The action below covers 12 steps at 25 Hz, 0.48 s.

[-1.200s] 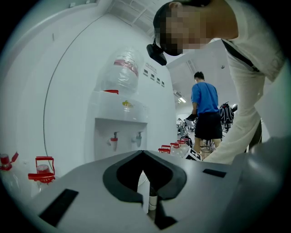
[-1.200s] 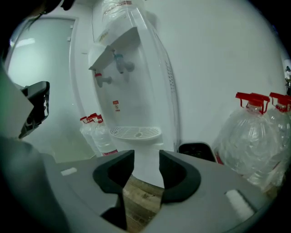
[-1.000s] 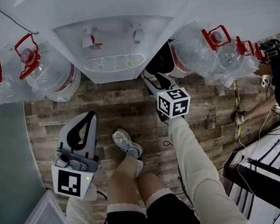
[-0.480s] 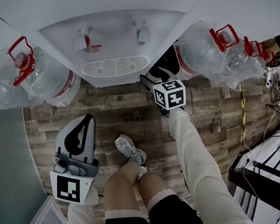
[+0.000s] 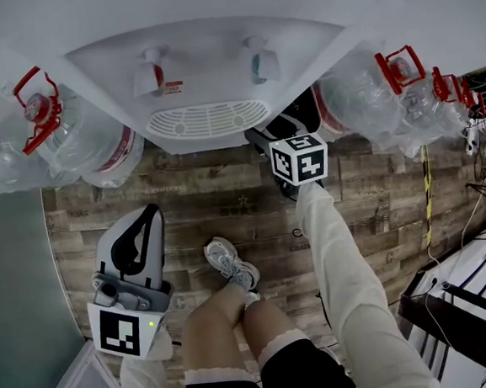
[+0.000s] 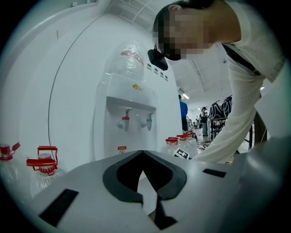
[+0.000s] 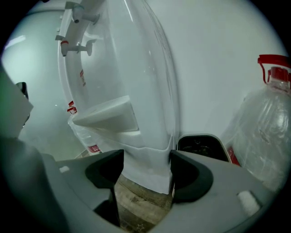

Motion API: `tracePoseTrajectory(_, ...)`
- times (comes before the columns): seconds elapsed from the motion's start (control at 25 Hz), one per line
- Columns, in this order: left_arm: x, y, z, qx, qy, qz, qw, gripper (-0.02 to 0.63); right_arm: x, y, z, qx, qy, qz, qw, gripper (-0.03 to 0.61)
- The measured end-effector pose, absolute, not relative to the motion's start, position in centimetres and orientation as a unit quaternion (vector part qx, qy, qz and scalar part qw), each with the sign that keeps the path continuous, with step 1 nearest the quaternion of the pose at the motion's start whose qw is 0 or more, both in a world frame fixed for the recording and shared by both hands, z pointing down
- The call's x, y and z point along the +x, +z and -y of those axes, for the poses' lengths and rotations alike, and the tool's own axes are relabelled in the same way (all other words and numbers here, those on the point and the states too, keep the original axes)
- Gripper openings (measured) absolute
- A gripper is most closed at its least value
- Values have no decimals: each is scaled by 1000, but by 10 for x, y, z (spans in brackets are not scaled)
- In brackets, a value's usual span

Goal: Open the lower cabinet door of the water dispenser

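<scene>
The white water dispenser [image 5: 203, 74] stands on the wooden floor, its red and blue taps above a grilled drip tray. In the right gripper view its lower cabinet front [image 7: 148, 159] reaches down to the floor. My right gripper [image 7: 145, 170] is low at the dispenser's right front corner [image 5: 267, 136], its jaws opening. That corner edge stands between the pads; whether the door is ajar I cannot tell. My left gripper [image 5: 151, 209] hangs left of the person's legs, facing the dispenser [image 6: 132, 118]. It is shut with nothing in it [image 6: 143, 154].
Large clear water bottles with red caps lie left [image 5: 86, 135] and right [image 5: 370, 102] of the dispenser; one [image 7: 263, 132] is near the right gripper. A dark-mouthed, pale-rimmed container [image 7: 200, 144] sits behind the corner. The person's shoe [image 5: 228, 262] is on the floor. Cables and a black rack [image 5: 470, 279] fill the right.
The right gripper has moved in closer to the dispenser's lower right corner. The left gripper has barely shifted. The head view has tilted, bringing the blue tap into sight.
</scene>
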State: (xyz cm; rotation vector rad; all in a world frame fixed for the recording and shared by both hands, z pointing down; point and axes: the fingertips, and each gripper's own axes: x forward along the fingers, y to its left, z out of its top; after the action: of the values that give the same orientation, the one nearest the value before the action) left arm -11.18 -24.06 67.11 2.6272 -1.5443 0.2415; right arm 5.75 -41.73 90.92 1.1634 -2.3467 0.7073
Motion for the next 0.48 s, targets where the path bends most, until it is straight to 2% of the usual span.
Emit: tracePoseTrajectory(0.48,-109,675,243,859,72,505,47,0,58,907,414,436,275,831,209,318)
